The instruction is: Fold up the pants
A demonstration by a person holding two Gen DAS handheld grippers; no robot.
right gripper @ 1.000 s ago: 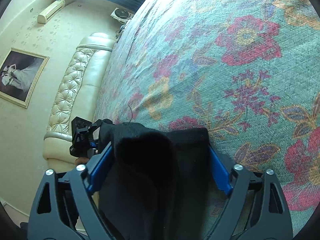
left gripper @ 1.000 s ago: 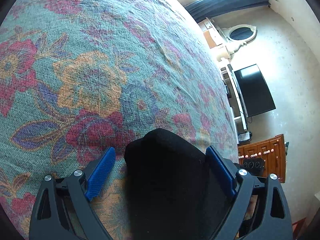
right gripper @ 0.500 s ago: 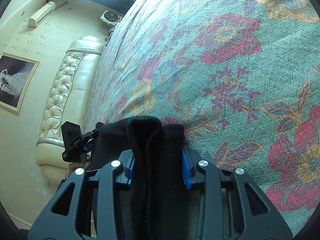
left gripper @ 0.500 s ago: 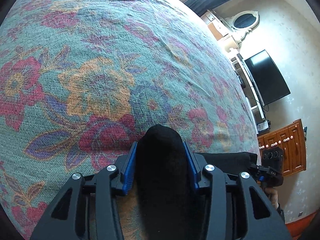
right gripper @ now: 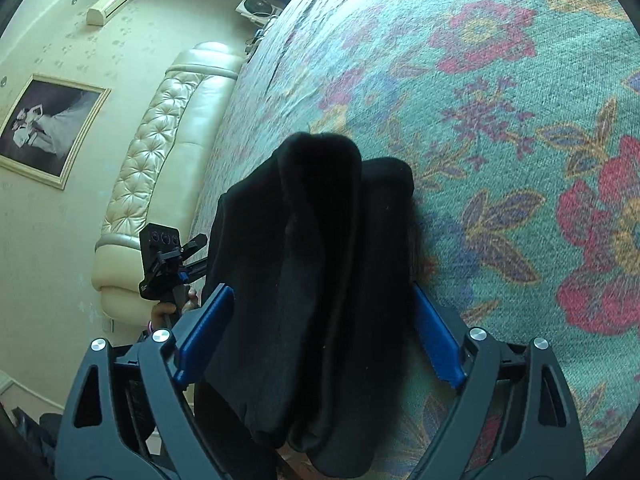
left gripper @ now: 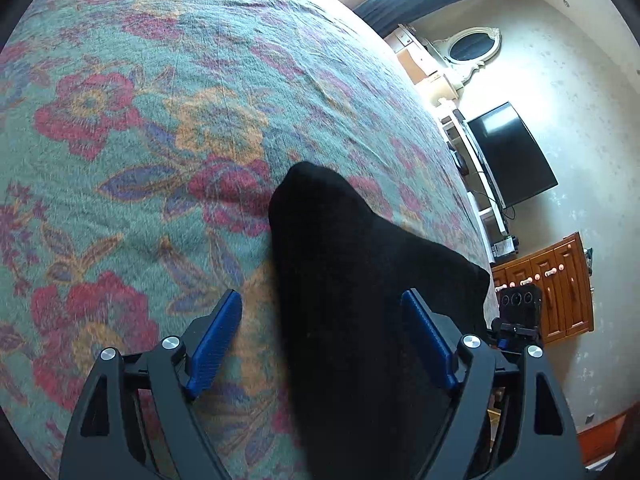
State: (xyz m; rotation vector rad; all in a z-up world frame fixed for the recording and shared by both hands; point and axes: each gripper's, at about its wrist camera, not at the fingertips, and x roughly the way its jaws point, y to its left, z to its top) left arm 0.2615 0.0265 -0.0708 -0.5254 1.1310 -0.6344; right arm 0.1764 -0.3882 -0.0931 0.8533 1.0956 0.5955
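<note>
The black pants (left gripper: 360, 280) lie bunched on the floral bedspread (left gripper: 160, 140), a rounded fold pointing away from me. My left gripper (left gripper: 320, 296) straddles this fold with its jaws opening; the left pad (left gripper: 216, 336) stands clear of the cloth and the right pad (left gripper: 428, 340) sits at its edge. In the right wrist view the pants (right gripper: 320, 260) show as thick stacked folds. My right gripper (right gripper: 320, 289) also has its jaws opening around them, the cloth filling most of the gap. The left gripper (right gripper: 164, 256) shows beyond the pants there, held by a hand.
The bedspread (right gripper: 500, 120) stretches far ahead of both grippers. A cream tufted headboard (right gripper: 160, 152) borders the bed on one side. A black TV (left gripper: 512, 156), a wooden cabinet (left gripper: 560, 288) and a dresser with an oval mirror (left gripper: 472, 46) stand along the wall past the bed's edge.
Both grippers squeezed the black folds half a second ago and have since spread wide again. The pants now reach further forward over the bedspread in both views.
</note>
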